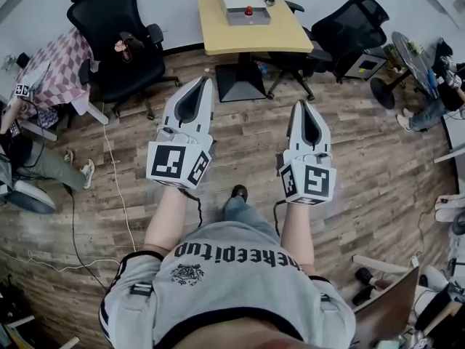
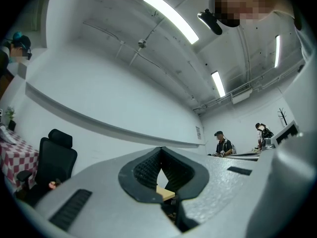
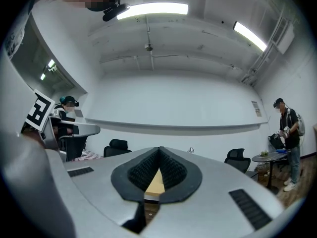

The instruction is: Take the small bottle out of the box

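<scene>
Two grippers hover above the wooden floor (image 1: 240,133), well short of the table (image 1: 218,38). The left gripper (image 1: 205,81) has its jaws pressed together on nothing. Beyond, the table bears the grey box (image 1: 251,20), and the small bottle (image 1: 248,10) (only a red top shows) sits inside. The right gripper (image 1: 300,105) is likewise closed and empty.

Office-like workroom: black swivel chairs (image 1: 116,35), small wooden desk (image 1: 218,38), plank floor (image 1: 378,158), ceiling strip lights (image 2: 171,18).
</scene>
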Motion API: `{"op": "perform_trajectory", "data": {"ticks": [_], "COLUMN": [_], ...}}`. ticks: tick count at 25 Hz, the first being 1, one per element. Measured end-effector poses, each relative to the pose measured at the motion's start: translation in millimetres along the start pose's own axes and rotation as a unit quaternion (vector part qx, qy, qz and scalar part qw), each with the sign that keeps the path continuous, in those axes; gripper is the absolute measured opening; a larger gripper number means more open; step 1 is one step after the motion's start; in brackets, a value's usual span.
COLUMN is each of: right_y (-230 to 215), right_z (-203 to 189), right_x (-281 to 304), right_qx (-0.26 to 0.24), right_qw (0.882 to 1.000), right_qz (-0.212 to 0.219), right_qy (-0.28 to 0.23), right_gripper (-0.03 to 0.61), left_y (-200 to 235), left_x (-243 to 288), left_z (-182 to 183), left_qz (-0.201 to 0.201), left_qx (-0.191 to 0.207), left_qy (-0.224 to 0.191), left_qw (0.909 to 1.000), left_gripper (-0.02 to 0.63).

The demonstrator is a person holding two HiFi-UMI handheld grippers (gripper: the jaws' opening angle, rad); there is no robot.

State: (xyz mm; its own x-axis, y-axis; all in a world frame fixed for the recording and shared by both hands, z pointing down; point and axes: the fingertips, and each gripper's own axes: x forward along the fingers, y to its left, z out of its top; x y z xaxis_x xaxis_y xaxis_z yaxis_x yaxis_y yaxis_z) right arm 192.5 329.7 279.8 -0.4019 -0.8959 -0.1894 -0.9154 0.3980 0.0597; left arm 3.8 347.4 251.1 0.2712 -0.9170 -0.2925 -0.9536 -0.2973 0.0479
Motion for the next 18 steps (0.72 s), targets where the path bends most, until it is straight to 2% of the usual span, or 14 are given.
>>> {"op": "perform_trajectory", "data": {"ticks": [9, 18], "right_y": [-46.5, -87.9], "right_z": [-6.6, -23.1], "right_x": [93.1, 142.2], "right_qx": [-0.001, 0.004], "right_qw": [1.0, 0.999], "right_qz": [0.022, 0.038], "right_qy": [-0.007, -0.01], "right_gripper": [0.002, 0.002], "left_y": [19.8, 21.8], "left_x": [94.2, 155.6], "left_z": [-13.0, -32.2], "left_qz": [0.013, 0.031], "left_qx": [0.009, 0.017], "left_qy": [-0.008, -0.014], "left_qw": [0.9998, 0.9993], "left_gripper": [0.005, 0.005]}}
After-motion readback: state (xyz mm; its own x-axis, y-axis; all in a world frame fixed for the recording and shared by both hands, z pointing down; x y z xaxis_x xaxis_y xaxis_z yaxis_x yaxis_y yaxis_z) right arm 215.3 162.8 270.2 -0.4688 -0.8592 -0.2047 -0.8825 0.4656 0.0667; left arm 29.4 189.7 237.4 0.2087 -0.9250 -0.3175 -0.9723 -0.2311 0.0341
